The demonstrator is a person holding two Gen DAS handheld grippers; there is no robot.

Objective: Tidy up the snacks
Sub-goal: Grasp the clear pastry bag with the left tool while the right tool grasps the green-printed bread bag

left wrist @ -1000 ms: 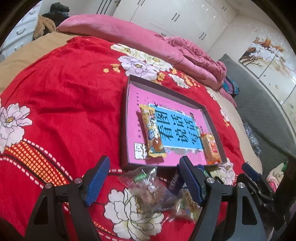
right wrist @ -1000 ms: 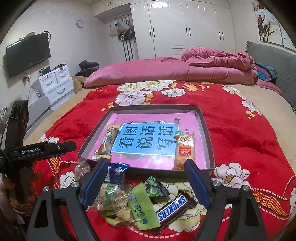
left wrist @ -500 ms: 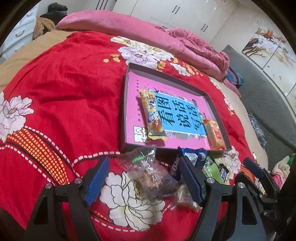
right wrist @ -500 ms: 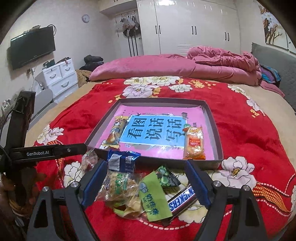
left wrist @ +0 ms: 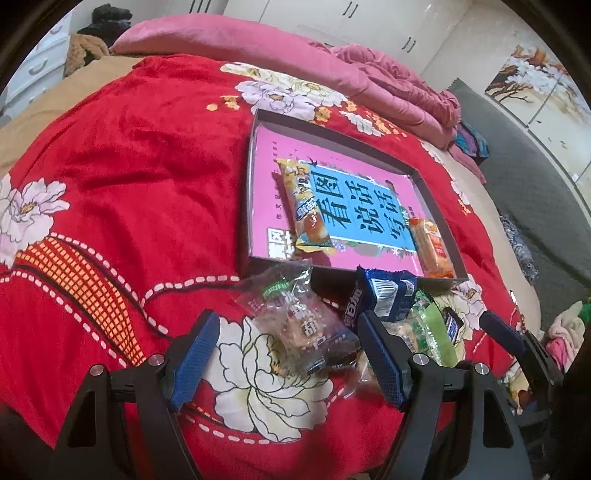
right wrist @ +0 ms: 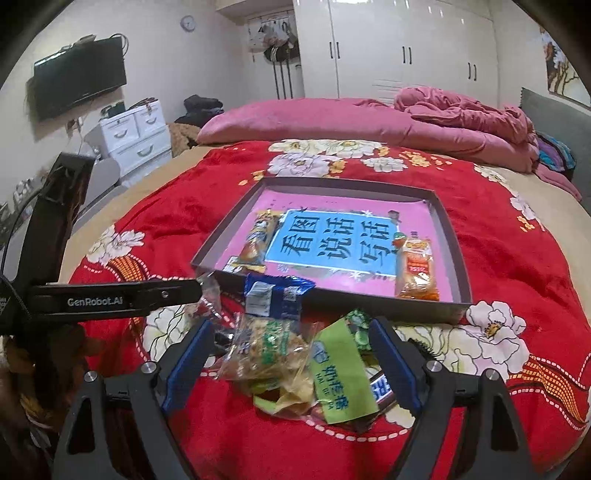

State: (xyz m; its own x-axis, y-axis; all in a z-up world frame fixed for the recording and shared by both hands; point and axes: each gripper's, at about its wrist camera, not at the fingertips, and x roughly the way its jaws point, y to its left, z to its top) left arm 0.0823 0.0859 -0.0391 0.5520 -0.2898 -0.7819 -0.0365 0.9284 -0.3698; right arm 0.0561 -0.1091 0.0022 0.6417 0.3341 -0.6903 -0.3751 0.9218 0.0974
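The tray (right wrist: 458, 258) floor shows a blue panel (right wrist: 332, 240) with big characters 看图说话写话. The left gripper (right wrist: 96, 299) arm reads "GenRobot.AI". The near green packet (right wrist: 341, 373) reads 奶差糖, not fully clear.

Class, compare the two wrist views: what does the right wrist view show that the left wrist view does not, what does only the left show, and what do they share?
Only the right wrist view shows the wall-mounted TV, the wall clock and the light green packet in full.

Only the left wrist view shows the clear-wrapped snack lying between the open left gripper.

Both share the shallow box, the two snacks inside it, the blue packet and the red floral blanket. The right gripper is open over the pile.
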